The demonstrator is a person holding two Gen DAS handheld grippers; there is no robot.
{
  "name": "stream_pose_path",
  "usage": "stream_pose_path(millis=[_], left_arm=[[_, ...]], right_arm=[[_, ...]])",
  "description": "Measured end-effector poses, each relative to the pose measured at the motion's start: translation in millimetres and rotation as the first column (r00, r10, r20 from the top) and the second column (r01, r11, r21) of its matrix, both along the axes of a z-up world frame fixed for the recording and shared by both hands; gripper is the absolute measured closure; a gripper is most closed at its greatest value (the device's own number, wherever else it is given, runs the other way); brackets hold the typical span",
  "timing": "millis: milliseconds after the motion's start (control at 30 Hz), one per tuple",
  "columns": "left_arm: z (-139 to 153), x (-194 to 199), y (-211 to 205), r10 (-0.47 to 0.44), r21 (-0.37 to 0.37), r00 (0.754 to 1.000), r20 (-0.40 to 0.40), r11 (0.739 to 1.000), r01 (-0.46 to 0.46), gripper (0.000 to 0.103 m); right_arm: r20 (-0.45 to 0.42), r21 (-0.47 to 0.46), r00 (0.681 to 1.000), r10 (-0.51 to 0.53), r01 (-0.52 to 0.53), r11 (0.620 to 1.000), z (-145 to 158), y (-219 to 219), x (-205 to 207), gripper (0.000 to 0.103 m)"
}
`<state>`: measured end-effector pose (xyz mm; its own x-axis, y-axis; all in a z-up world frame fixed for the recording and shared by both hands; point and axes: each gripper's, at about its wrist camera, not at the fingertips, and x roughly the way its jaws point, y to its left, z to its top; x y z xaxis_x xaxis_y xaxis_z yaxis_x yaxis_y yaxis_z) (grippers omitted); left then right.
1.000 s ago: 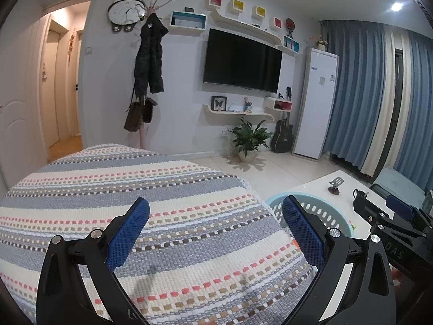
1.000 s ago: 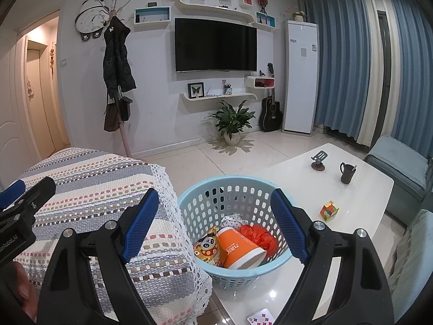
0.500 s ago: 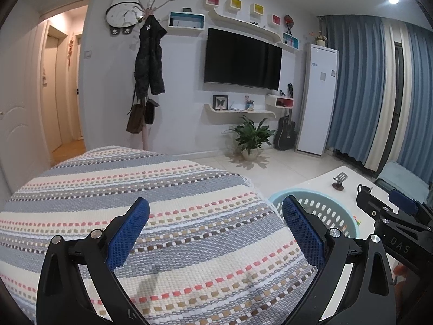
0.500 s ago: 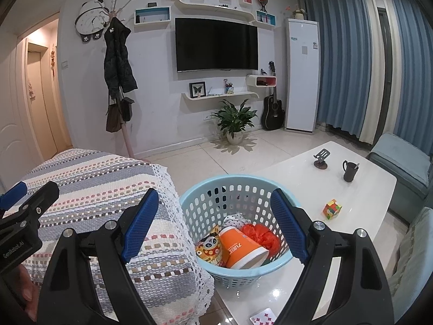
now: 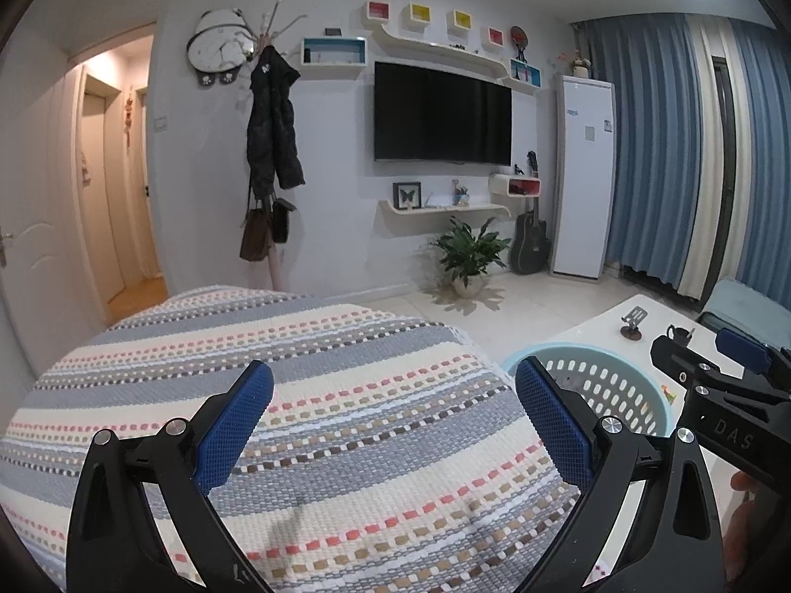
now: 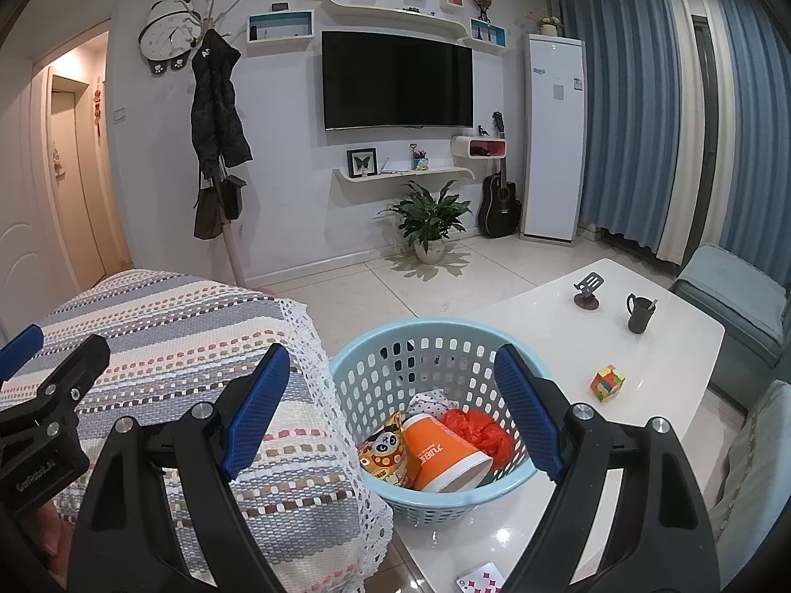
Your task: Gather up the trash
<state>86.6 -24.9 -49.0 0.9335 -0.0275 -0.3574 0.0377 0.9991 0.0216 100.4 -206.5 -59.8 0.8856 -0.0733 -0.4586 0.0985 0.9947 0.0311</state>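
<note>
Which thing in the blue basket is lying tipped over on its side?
The orange paper cup, between the panda snack bag and the crumpled red bag in the basket.

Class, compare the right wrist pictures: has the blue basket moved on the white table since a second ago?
No. The blue basket sits at the same corner of the white table, beside the striped cover, as before.
</note>
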Motion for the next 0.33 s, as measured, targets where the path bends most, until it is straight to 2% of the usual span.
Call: stream_pose_path(millis=[67, 200, 333], left_arm=[[0, -1, -1, 0.011, 0.010, 1.000, 0.004, 1.000, -0.011, 0.008], [-1, 6, 4, 0.003, -0.024, 0.999, -0.043, 1.000, -0.004, 0.007], [2, 7, 10, 0.022, -0.041, 0.999, -0.039, 0.999, -0.023, 0.007]], right_arm=[[-0.001, 0.000, 1.000, -0.001, 0.001, 1.000, 0, 1, 0, 0.023], [0.001, 0.001, 1.000, -0.002, 0.002, 1.000, 1, 0, 0, 0.023], [0.012, 0.002, 1.000, 0.001, -0.001, 1.000, 6, 1, -3, 0.023]])
